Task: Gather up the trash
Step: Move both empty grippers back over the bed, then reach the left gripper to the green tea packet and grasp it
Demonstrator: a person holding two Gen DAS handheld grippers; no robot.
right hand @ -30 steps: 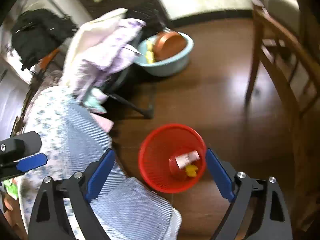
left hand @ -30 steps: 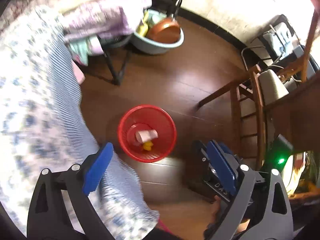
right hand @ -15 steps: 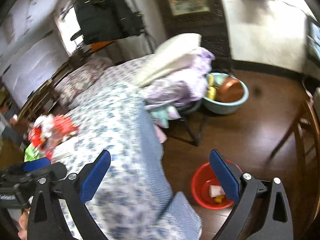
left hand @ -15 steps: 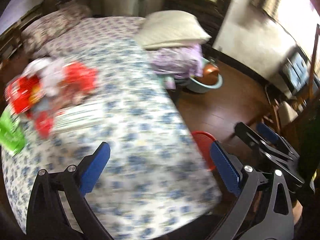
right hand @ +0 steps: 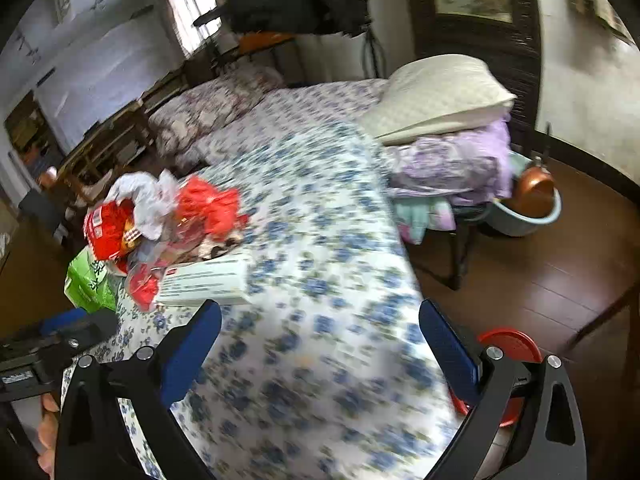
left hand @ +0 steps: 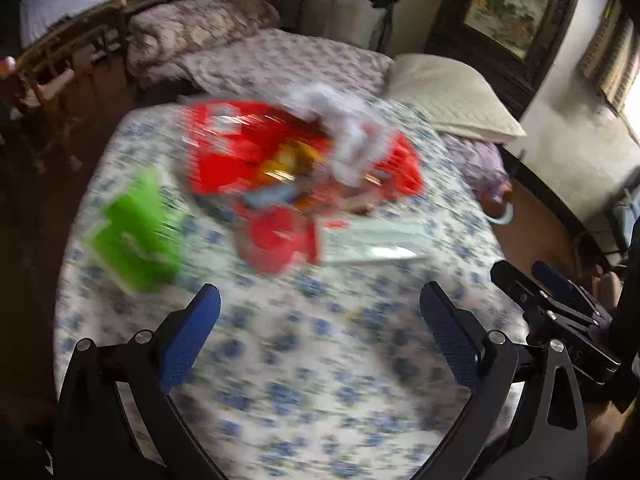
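Left wrist view: my left gripper [left hand: 318,312] has jaws wide apart, holding nothing, over the bed [left hand: 304,380]. Trash pile [left hand: 296,160] lies ahead, just beyond them, blurry. Right gripper [right hand: 320,326] jaws also apart, pile [right hand: 160,216] well off left, red bin [right hand: 508,350] on the floor behind the right jaw.

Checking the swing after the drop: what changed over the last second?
Both grippers, left and right, swung up from over the red bin on the floor to face the bed, where the trash pile and the green pack now show. Nothing was gripped or released. Both stayed open and empty; the bin stayed by the bed.
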